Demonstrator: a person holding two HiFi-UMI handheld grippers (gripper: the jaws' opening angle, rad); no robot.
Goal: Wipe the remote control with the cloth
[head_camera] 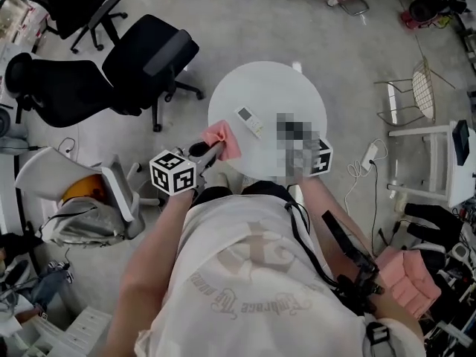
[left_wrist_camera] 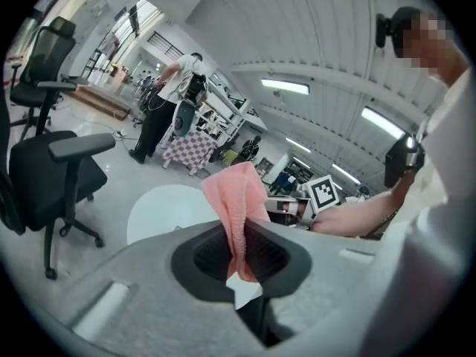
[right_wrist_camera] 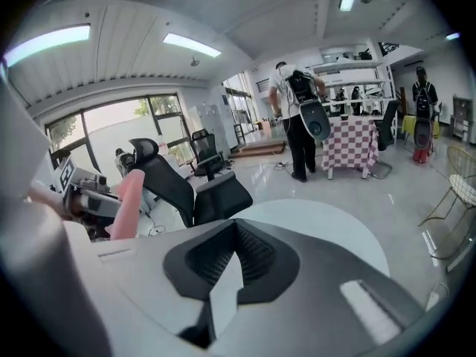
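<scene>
A white remote control [head_camera: 249, 121] lies on the round white table [head_camera: 297, 95], near its middle. Just left of it, over the table's near edge, hangs a pink cloth [head_camera: 223, 140], with my left gripper [head_camera: 214, 149] shut on it. In the left gripper view the cloth [left_wrist_camera: 238, 207] stands up between the closed jaws of the left gripper [left_wrist_camera: 239, 255]. My right gripper [right_wrist_camera: 236, 236] is shut with nothing between its jaws. In the head view only its marker cube [head_camera: 321, 157] shows at the table's near right edge. Neither gripper view shows the remote.
Two black office chairs [head_camera: 149, 62] stand left of the table. A white chair [head_camera: 111, 188] with a backpack sits nearer left. A wire chair [head_camera: 420, 95] and a power strip [head_camera: 368, 156] are on the right. A person [right_wrist_camera: 297, 117] stands far off by a chequered table.
</scene>
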